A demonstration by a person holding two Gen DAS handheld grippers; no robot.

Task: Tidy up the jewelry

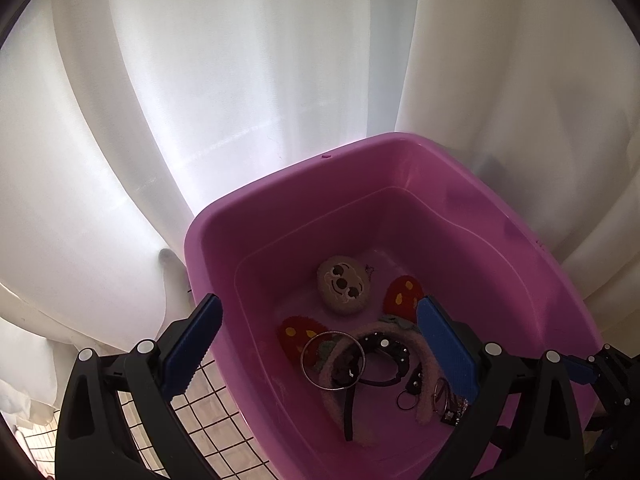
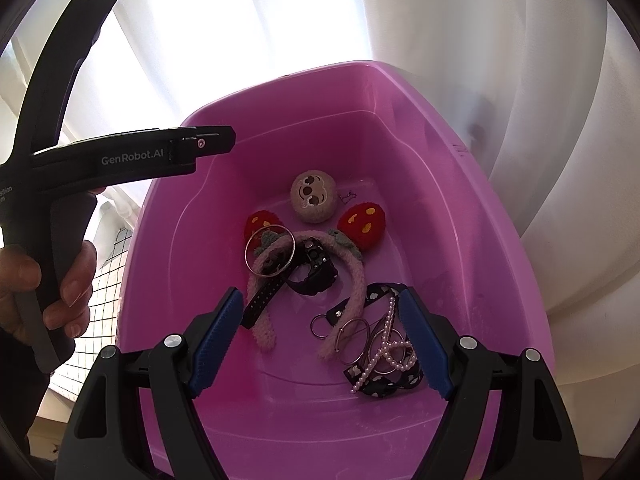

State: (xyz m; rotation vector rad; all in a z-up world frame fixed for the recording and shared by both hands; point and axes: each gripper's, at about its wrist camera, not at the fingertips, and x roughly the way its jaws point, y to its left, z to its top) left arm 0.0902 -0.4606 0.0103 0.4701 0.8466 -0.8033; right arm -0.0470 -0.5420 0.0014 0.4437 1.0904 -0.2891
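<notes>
A pink plastic tub (image 1: 440, 184) (image 2: 460, 184) holds a heap of accessories. In it lie a fluffy pink headband (image 2: 352, 268) with red strawberry ears (image 2: 366, 224), a round plush face (image 2: 314, 197), a black watch (image 2: 316, 272), a silver bangle (image 2: 269, 254), metal rings (image 2: 354, 338), a pearl string (image 2: 386, 344) and a black patterned ribbon (image 2: 384, 384). My right gripper (image 2: 324, 344) hangs open above the tub's near end, nothing between its blue pads. My left gripper (image 1: 320, 344) is open too, straddling the tub's left wall; the bangle (image 1: 333, 360) lies below it.
White curtains (image 1: 240, 80) hang close behind the tub. A checked cloth (image 1: 212, 432) lies under the tub at its left. In the right wrist view a hand (image 2: 68, 280) holds the left gripper's black handle (image 2: 132, 156) over the tub's left rim.
</notes>
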